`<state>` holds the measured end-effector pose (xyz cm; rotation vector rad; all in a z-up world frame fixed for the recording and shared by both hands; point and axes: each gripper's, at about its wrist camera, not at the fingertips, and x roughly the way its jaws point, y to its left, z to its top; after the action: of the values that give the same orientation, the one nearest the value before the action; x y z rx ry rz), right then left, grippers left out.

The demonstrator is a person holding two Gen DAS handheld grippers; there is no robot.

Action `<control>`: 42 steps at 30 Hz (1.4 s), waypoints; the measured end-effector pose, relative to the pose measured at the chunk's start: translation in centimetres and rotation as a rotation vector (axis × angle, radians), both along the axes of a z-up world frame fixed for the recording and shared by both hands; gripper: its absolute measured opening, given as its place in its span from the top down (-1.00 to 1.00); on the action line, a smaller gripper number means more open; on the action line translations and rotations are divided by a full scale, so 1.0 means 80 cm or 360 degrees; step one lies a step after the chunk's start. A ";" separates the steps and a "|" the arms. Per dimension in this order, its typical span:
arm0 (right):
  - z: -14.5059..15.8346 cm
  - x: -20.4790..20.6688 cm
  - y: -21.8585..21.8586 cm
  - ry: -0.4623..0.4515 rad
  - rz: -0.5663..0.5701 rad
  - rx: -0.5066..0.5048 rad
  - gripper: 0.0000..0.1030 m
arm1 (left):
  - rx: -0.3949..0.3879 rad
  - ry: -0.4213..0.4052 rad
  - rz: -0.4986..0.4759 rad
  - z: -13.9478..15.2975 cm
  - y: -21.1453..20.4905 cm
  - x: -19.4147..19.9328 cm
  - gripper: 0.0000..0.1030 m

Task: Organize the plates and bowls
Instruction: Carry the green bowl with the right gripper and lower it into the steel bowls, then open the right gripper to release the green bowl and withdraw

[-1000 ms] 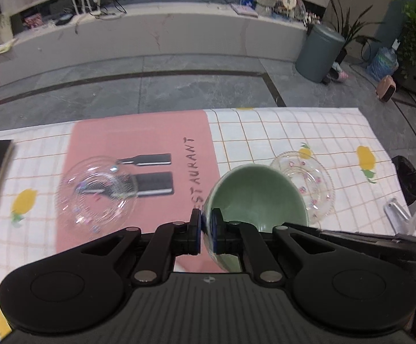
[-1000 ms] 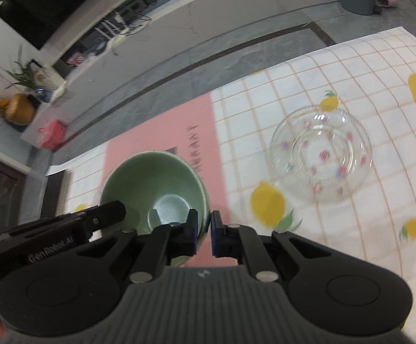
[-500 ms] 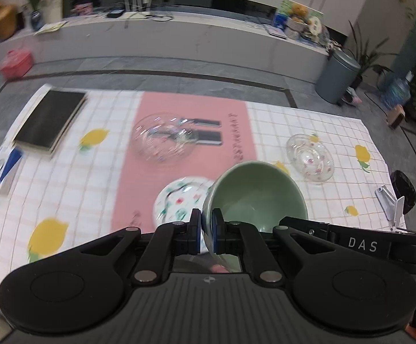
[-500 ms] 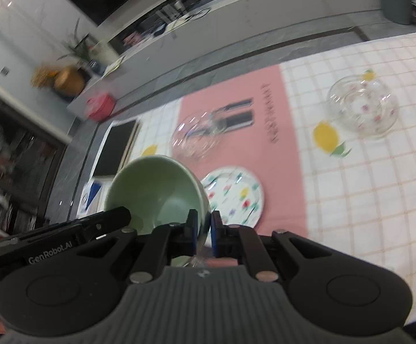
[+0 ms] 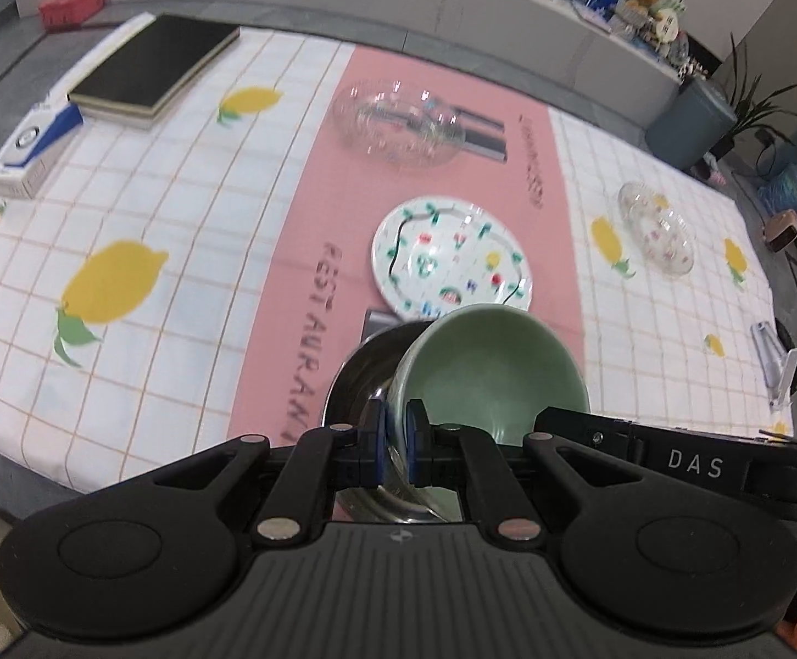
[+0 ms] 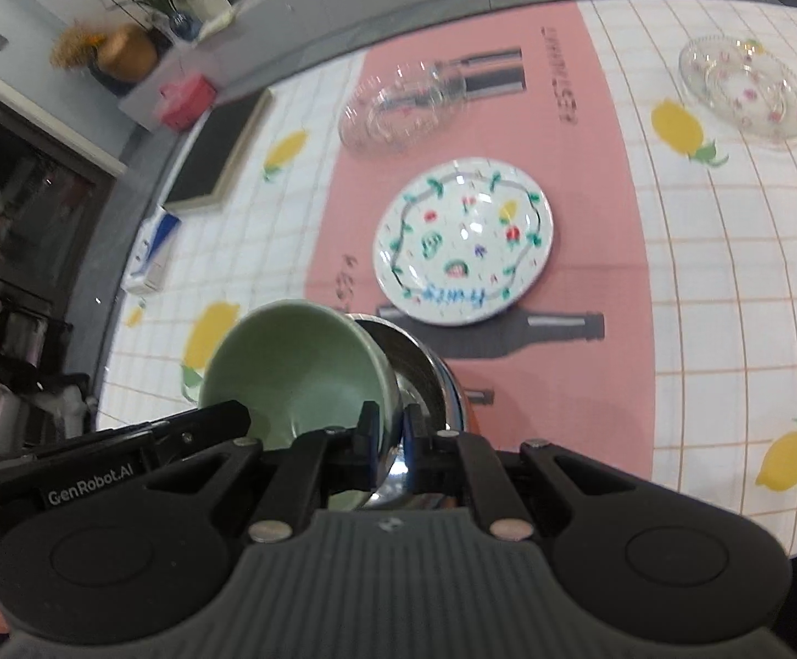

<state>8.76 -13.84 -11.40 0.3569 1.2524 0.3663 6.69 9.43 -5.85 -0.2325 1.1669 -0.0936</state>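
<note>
Green bowl [image 5: 486, 368] hangs tilted over the steel bowl [image 5: 354, 384], both tongs [image 5: 393, 439] [image 6: 390, 436] clamped on its rim; next call, I'd say: lower it in level, then release.

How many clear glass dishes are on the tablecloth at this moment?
2. One large clear glass bowl sits at the far end of the pink runner. One smaller glass dish with flower prints sits far right, beside a printed lemon. None seems hidden.
</note>
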 end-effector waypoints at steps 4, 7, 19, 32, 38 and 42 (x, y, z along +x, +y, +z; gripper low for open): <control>-0.008 0.000 0.005 0.0006 0.0015 -0.0050 0.88 | 0.0005 0.0043 -0.0015 -0.017 0.002 -0.002 0.86; -0.012 0.003 0.008 0.0019 0.0028 -0.0064 0.88 | 0.0028 0.0052 -0.0027 -0.021 0.001 -0.003 0.85; -0.026 0.008 0.020 0.0064 0.0067 -0.0116 0.90 | 0.0135 0.0107 -0.0105 -0.031 -0.006 0.001 0.84; -0.038 0.015 0.028 0.0083 0.0087 -0.0174 0.91 | 0.0205 0.0142 -0.0159 -0.040 -0.014 0.008 0.82; -0.037 0.016 0.030 0.0079 0.0098 -0.0182 0.84 | 0.0229 0.0162 -0.0173 -0.043 -0.017 0.012 0.81; -0.037 0.018 0.028 0.0093 0.0096 -0.0173 0.84 | 0.0221 0.0166 -0.0170 -0.043 -0.017 0.012 0.81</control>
<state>10.17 -11.56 -14.32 0.2388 1.3369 0.3397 7.68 8.03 -9.27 -0.0527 1.2838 -0.0949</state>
